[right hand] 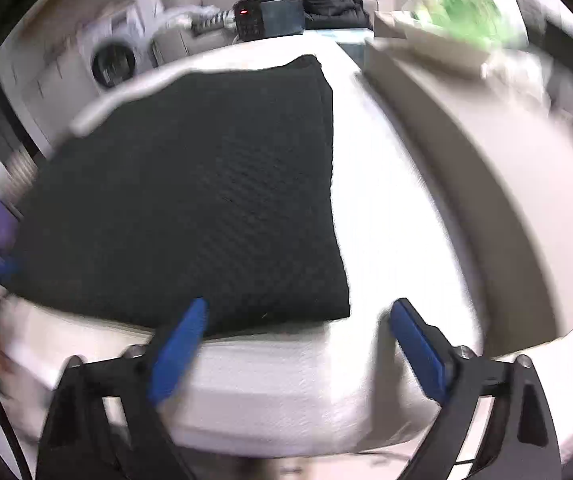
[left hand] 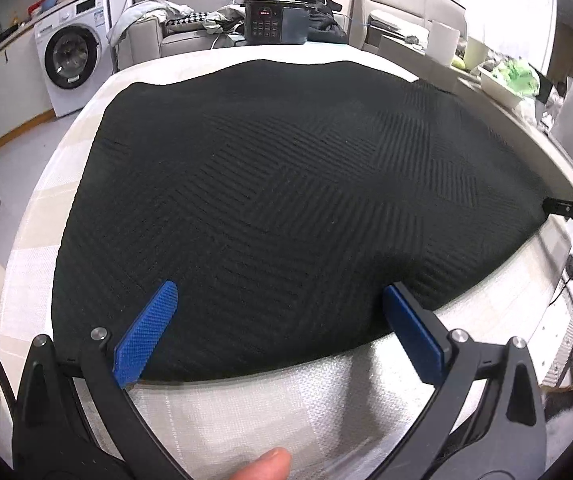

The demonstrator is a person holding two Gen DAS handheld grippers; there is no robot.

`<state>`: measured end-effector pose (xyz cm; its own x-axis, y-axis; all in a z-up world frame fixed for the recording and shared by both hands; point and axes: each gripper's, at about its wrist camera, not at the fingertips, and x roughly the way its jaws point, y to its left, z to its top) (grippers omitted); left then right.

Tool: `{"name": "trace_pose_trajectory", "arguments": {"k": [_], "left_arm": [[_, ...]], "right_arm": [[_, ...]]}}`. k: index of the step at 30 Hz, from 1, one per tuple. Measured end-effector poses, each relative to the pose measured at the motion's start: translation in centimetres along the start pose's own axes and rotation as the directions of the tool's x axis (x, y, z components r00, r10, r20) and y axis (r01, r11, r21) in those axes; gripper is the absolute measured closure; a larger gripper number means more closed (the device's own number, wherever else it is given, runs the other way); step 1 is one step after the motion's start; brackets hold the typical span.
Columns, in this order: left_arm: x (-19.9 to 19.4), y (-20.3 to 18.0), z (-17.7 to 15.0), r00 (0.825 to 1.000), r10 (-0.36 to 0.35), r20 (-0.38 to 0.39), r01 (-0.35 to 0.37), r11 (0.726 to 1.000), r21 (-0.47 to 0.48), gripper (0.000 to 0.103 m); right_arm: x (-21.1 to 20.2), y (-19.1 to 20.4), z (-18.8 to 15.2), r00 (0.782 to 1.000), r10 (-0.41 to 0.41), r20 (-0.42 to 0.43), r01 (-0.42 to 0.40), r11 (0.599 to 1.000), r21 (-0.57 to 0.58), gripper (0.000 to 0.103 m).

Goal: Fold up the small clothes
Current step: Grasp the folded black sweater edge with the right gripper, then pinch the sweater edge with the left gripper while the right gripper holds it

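A black knitted garment (left hand: 278, 200) with a ribbed diagonal pattern lies flat on the white cloth-covered table (left hand: 270, 408). My left gripper (left hand: 280, 292) is open over its near edge, blue pads (left hand: 146, 336) apart, holding nothing. In the blurred right wrist view the same garment (right hand: 190, 200) lies ahead and left. My right gripper (right hand: 298, 308) is open and empty over the garment's near right corner. The right gripper's tip also shows at the far right edge of the left wrist view (left hand: 566, 209).
A black appliance with a keypad (left hand: 276, 22) stands at the table's far edge. A washing machine (left hand: 72, 54) is at the back left, sofas with clothes behind. A white tray with green items (left hand: 506, 78) sits to the right. A thumb (left hand: 262, 466) shows at the bottom.
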<state>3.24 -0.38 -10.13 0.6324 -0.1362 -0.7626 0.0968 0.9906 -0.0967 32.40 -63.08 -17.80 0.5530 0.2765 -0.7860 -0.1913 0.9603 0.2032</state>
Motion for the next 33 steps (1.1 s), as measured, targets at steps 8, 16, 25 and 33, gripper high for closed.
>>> {"name": "trace_pose_trajectory", "arguments": {"k": [8,16,25,33], "left_arm": [[0.3,0.3,0.6,1.0,0.008,-0.002,-0.008,0.999,-0.04,0.001],[0.4,0.6,0.7,1.0,0.001,0.003,0.0,0.999,-0.045,0.001],[-2.4,6.0,1.5,0.988,-0.142,0.057,0.152,0.954,-0.257,0.001],[-2.3,12.2,0.3,0.996,-0.087,0.032,0.093,0.913,-0.397,0.031]], "right_arm": [[0.2,-2.3,0.4,0.988,0.129,0.081,-0.144,0.964,0.223,0.078],[-0.5,-0.3,0.9,0.995,0.058,0.08,-0.068,0.989,0.133,0.084],[-0.1,-0.4,0.3,0.998,0.037,0.051,-0.043,0.991,0.127,0.081],[1.2,-0.6,1.1,0.999,0.028,0.045,-0.033,0.991,0.127,0.077]]}}
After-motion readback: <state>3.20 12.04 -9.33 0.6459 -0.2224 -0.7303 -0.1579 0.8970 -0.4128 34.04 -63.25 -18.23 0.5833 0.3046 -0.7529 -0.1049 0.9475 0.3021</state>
